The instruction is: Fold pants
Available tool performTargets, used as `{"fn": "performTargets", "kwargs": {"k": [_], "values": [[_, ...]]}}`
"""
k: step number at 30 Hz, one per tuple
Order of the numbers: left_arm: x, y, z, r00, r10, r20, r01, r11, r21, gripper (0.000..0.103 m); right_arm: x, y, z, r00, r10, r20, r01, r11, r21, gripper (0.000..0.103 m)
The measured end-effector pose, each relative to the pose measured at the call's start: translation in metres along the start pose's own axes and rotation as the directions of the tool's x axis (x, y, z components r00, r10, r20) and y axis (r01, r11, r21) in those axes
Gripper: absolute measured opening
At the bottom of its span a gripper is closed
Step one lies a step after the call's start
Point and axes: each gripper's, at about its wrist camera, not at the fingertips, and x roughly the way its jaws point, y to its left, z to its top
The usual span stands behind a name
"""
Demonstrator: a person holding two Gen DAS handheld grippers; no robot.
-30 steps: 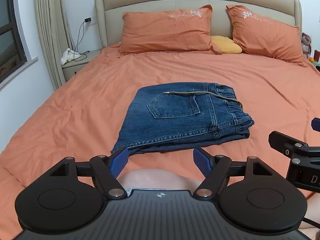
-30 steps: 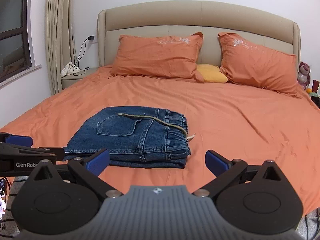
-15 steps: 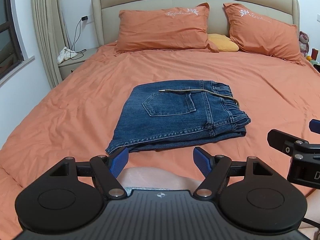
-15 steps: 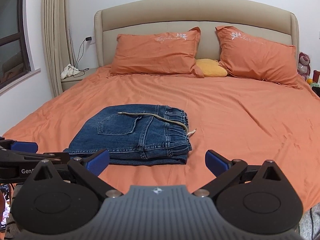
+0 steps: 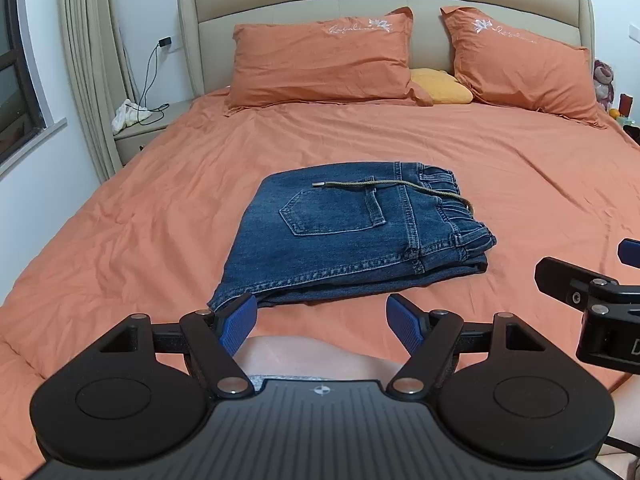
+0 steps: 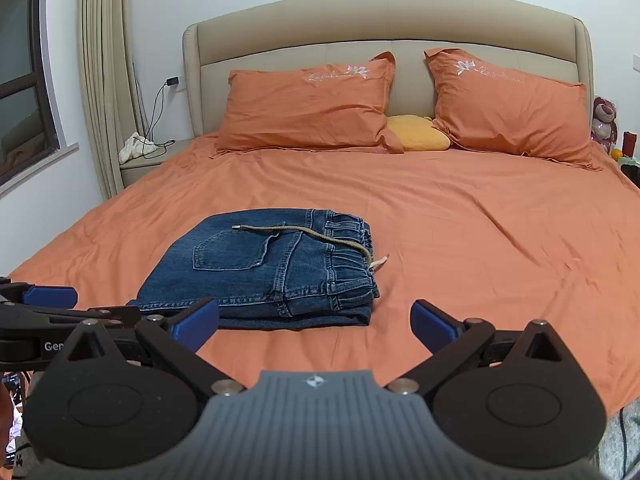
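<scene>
Orange bedding (image 5: 520, 168) covers the bed, with 2 orange pillows (image 6: 308, 108) at the headboard. Folded jeans (image 5: 352, 232) lie flat ahead of both grippers, drawstring (image 6: 304, 234) across the top. Left gripper (image 5: 322, 322) and right gripper (image 6: 314, 322) hang short of the jeans, jaws spread and empty.

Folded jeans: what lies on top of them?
On the folded jeans lies only a tan drawstring, running from the waistband across the back pocket. The layers underneath are covered; only their edges show.
</scene>
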Motion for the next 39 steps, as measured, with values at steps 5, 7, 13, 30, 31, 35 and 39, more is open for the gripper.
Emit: {"fn": "performTargets", "kwargs": {"k": [5,7,13,30,31,35,39], "values": [[-0.0003,-0.0001,-0.0001,1.000,-0.001,-0.002,0.001,1.000,0.004,0.086,-0.0020,0.0013,0.0011,1.000,0.004,0.008,-0.004,1.000,0.002,0.097],[-0.0004,-0.0003,0.0000,1.000,-0.001,-0.002,0.001,1.000,0.003,0.086,-0.0027,0.0018,0.0011,1.000,0.005,0.009,-0.005,1.000,-0.001,0.097],[-0.0001,0.0002,0.0003,1.000,0.000,0.001,0.000,1.000,0.005,0.086,-0.0038,0.0020,0.0011,1.000,0.003,0.011,-0.003,1.000,-0.007,0.097],[-0.0001,0.0022,0.0009,1.000,0.000,0.000,0.000,1.000,0.002,0.086,-0.0055,0.0044,0.0030,1.000,0.002,0.011,-0.002,1.000,-0.007,0.097],[-0.0001,0.0030,0.0009,1.000,-0.001,0.000,0.001,1.000,0.002,0.086,-0.0056,0.0045,0.0032,1.000,0.001,0.011,-0.001,1.000,-0.009,0.097],[-0.0003,0.0022,0.0011,1.000,0.002,0.001,-0.002,1.000,0.003,0.086,-0.0067,0.0055,0.0028,1.000,0.003,0.011,-0.003,1.000,-0.009,0.097],[-0.0005,0.0020,0.0012,1.000,0.001,0.000,-0.001,1.000,0.003,0.086,-0.0076,0.0062,0.0024,1.000,0.006,0.012,-0.005,1.000,-0.014,0.097]]}}
